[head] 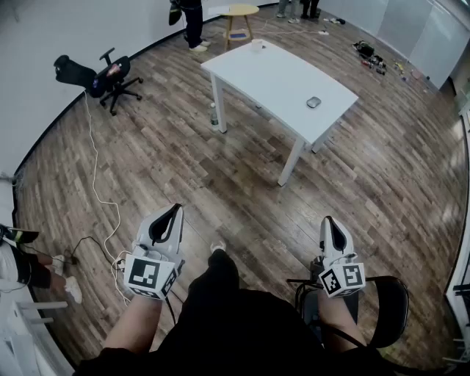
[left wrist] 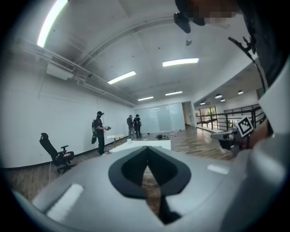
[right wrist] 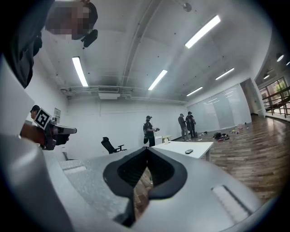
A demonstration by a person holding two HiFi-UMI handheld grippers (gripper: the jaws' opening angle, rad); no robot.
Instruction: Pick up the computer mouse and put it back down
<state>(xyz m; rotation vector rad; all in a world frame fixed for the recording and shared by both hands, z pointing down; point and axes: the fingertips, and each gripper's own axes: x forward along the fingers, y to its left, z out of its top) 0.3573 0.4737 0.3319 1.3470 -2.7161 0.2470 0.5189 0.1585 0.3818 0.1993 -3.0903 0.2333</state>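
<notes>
**Left hand-held gripper** (head: 174, 211): the jaws are pressed together, with the black pads meeting at their tips and nothing pinched. Through the narrow slot behind the tips only floor planks show.

**Right hand-held gripper** (head: 328, 221): also closed tip to tip and empty.

**Pose:** both are held out over the person's lap on bare forearms, well apart from each other. The left is tipped slightly downward and the right is about level. Both point toward the worktop (head: 257, 70) and touch nothing.

**Build:** each has a smooth grey moulded shell. Its curved black pads form a leaf-shaped outline. A cube (head: 150, 275) faced with black-and-white square markers sits at the rear.

**Task object:** the computer mouse (head: 313, 102) is small, rounded and grey. It lies on the worktop near the right-hand end as the head view shows it, well apart from both hand-held grippers. It also appears as a dark, flat shape in the right gripper view.

**Setting:**
- The worktop is a smooth white rectangle on white legs, standing on a wood-plank floor (head: 183, 169).
- A bottle (head: 214, 116) stands on the floor just beside one leg.
- A black wheeled office chair (head: 103, 77) stands near the curved white wall.
- A round wooden stool (head: 240, 11) stands beyond the worktop.
- A white cable (head: 99, 191) trails across the planks.
</notes>
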